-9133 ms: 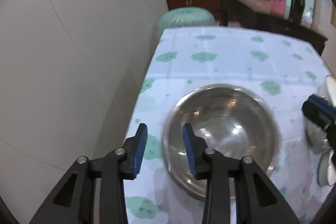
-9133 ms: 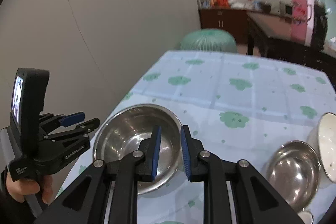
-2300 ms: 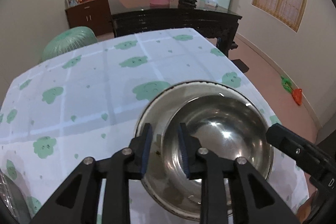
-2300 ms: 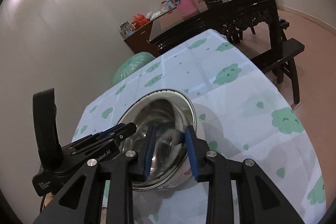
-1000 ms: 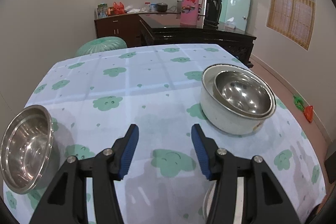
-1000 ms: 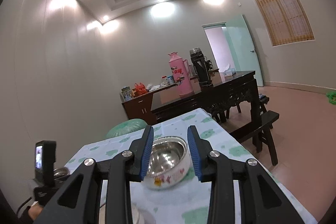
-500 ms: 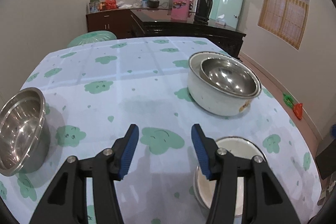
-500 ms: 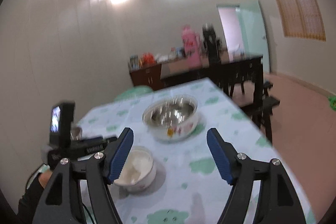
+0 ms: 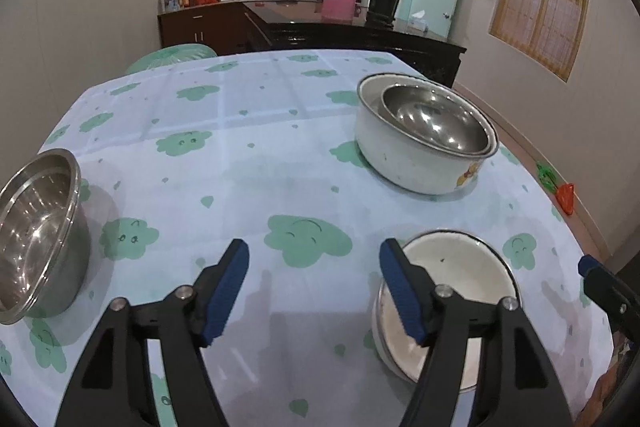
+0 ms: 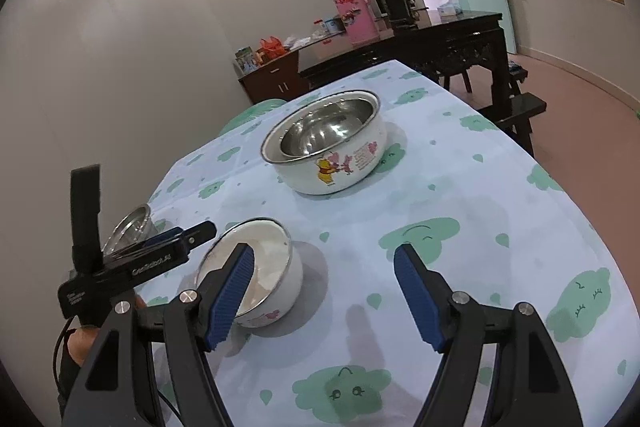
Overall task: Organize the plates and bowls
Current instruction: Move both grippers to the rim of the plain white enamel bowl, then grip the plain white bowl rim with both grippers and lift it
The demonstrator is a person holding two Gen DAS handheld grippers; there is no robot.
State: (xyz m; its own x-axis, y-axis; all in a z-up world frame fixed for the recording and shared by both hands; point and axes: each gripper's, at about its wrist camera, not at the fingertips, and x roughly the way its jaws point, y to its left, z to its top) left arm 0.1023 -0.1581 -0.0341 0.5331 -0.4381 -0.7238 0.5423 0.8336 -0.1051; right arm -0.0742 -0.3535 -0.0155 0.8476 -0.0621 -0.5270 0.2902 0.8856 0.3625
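Steel bowl point(image 9: 434, 121) nested in far white enamel bowl point(image 10: 336, 163), small white bowl point(image 10: 260, 267) near, left gripper point(image 9: 314, 285) and right gripper point(image 10: 322, 291) held wide apart, empty.

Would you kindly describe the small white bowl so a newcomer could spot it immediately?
On the cloud-print tablecloth, look nearest the grippers, in front of the large cartoon-decorated white bowl that holds a steel bowl. The small white bowl sits alone and empty, unlike the bare steel bowl at the table's left edge.
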